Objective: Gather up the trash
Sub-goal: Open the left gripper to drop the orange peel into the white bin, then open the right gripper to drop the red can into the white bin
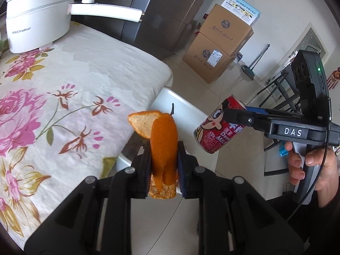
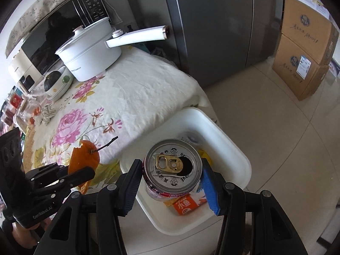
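The fridge [image 2: 212, 27] fills the upper middle of the right wrist view, its base meeting pale floor [image 2: 276, 127] that spreads open across the whole right side. Stacked boxes [image 2: 306, 48] stand at the upper right edge, near the fridge but apart from it. The table [image 2: 131, 97], under a flowered cloth, runs from the left edge toward centre; its rounded corner ends just above the white bin [image 2: 231, 148], which sits lower, close against the table's edge at lower centre. A microwave [image 2: 48, 42] stands at the upper left, and a white pot [image 2: 89, 57] in front of it pokes its long handle out past the table's far edge toward the fridge. The middle of the cloth lies bare.

In the left wrist view the right gripper [image 1: 231, 111] reaches in from the right edge, a hand [image 1: 306, 163] round its grip, clamped on a red can [image 1: 221, 125] that hangs over floor just right of the bin [image 1: 180, 104]. The right wrist view shows the can [image 2: 173, 167], its top opened, squeezed between both pads directly above the bin, where an orange packet [image 2: 184, 207] lies.

The left gripper [image 1: 163, 159] is pinched tight on an orange peel [image 1: 163, 146] at lower centre, poised over the table edge [image 1: 148, 68] beside the bin. From the right wrist view the left gripper [image 2: 85, 173] and peel [image 2: 84, 157] sit at lower left, above the cloth's edge.
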Demonstrator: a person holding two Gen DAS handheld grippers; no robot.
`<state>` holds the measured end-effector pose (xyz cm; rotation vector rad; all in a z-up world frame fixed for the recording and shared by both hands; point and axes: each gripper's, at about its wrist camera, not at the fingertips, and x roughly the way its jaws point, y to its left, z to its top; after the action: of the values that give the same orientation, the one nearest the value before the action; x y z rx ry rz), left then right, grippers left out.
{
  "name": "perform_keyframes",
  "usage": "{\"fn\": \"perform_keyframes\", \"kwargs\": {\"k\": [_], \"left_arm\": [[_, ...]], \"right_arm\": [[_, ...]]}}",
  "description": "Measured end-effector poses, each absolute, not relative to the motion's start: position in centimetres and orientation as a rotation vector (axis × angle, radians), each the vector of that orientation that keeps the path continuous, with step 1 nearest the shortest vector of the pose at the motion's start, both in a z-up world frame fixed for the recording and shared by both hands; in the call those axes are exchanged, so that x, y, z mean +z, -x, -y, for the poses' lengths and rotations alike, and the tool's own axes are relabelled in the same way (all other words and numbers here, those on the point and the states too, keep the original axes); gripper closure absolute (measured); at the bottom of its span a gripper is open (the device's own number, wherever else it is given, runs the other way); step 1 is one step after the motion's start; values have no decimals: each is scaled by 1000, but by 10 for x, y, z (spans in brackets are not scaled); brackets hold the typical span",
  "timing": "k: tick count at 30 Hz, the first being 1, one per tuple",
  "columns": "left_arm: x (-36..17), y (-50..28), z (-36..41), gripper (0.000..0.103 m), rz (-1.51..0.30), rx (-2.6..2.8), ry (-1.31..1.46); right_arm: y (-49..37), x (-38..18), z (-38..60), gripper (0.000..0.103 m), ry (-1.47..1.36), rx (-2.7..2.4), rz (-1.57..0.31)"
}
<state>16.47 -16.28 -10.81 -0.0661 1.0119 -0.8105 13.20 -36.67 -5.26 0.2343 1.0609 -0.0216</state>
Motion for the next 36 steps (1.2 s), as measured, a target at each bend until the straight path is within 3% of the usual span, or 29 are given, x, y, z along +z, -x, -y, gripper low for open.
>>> {"fn": "perform_keyframes", "kwargs": {"k": [13,14,16,17,21,25,32,36], "left_arm": [[-125,-160,205,79,-1004,-814,-61],[-125,-161,205,76,-994,-791,-75],[-123,-163,201,51,-981,-755,-74],[-122,-164,199,46,-973,-734,-74],[-117,-169,188,42,-960,-686,-77],[-117,-174,171,29,-963,-640,-64],[-115,-174,154,18,-965,-582,-73],[-114,-172,152,2,-967,-546,-112]], "right_arm": [[-113,-68,411,48,-245,-108,-1101],[-113,-69,412,48,-246,-111,-1102],[-113,-69,413,48,-248,-113,-1103],[-112,-69,413,48,-248,-113,-1104],[-113,-69,413,48,-243,-113,-1103],[-115,-71,411,48,-241,-118,-1107],[-118,-73,409,48,-250,-130,-1106],[-121,-74,407,47,-262,-135,-1104]]}}
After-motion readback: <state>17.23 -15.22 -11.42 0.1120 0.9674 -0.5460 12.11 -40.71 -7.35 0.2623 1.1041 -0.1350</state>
